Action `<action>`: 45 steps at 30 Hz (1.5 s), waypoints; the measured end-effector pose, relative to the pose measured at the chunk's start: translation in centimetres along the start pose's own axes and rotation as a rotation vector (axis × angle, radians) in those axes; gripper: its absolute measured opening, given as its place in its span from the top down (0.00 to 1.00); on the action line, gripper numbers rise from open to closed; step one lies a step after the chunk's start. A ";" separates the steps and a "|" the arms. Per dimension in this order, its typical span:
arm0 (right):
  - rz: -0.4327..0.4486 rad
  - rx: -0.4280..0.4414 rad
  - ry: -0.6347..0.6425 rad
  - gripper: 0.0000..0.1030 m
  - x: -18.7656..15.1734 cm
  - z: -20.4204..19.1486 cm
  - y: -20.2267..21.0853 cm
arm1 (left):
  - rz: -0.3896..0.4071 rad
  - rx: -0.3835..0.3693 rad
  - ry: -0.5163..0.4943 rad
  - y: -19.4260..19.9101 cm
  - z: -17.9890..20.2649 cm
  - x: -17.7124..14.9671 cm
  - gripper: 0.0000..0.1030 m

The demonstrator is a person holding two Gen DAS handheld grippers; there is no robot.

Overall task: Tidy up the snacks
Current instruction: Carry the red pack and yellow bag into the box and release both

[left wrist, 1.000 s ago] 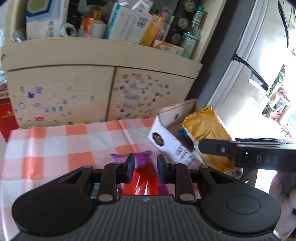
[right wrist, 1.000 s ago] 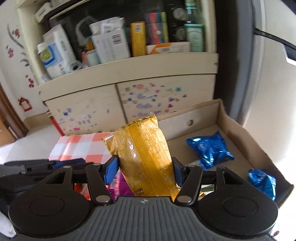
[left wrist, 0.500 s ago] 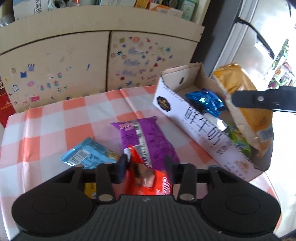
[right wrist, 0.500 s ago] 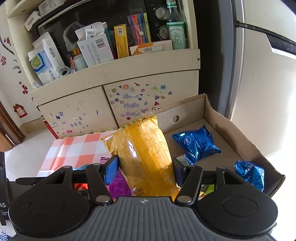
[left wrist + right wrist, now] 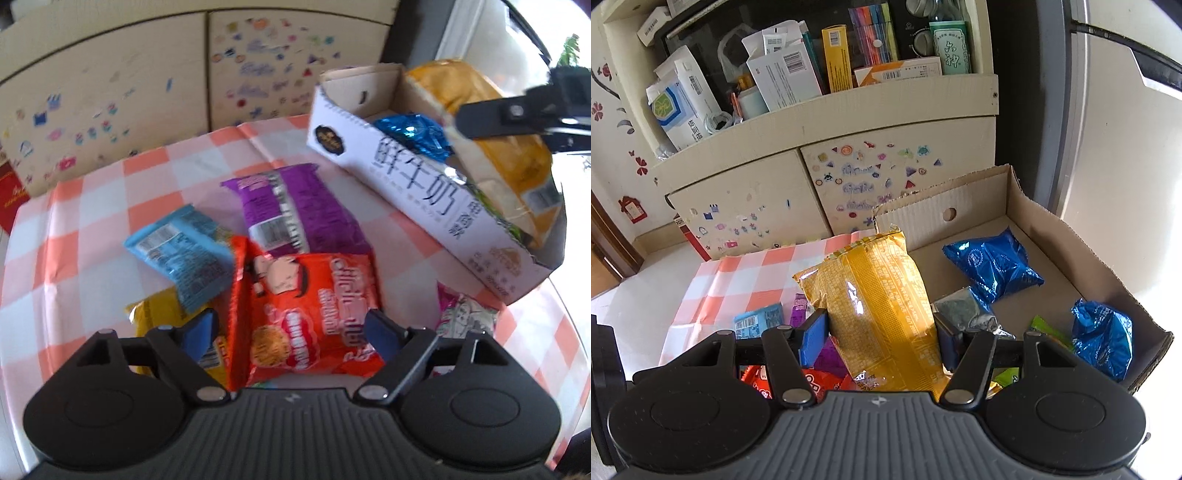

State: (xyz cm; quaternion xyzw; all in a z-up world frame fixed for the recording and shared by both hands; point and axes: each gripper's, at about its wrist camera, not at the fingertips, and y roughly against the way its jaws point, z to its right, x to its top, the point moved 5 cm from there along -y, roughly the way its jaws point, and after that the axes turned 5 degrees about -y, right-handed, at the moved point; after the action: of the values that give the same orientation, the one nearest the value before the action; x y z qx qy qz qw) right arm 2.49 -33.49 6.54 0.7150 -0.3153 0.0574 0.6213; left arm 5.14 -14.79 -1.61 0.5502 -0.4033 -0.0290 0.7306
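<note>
My left gripper hangs low over the checked tablecloth, its jaws opening. A red snack packet lies between them on a pile of packets, and the left pad stands clear of it. A purple packet, a light blue one and a yellow one lie around it. My right gripper is shut on a tall yellow snack bag, held upright at the near left of the cardboard box. In the left wrist view that bag hangs over the box.
The box holds two blue packets, a silver-grey one and a green one. A pink-and-white packet lies beside the box. Behind the table stands a stickered cabinet with a crowded shelf, and a grey door at the right.
My left gripper came down toward the table and its jaws spread, letting go of the red packet, which now lies on the pile. The right gripper still grips the yellow bag.
</note>
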 end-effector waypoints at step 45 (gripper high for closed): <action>0.108 -0.042 -0.146 0.35 2.6 4.7 3.2 | 0.259 -0.134 0.180 2.9 3.5 9.8 0.77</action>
State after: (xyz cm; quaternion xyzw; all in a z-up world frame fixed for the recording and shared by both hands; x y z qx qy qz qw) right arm 1.44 -38.89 9.44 0.6860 -0.3989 0.0319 0.6077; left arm 8.41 -21.10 6.51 0.4438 -0.4009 0.0880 0.7966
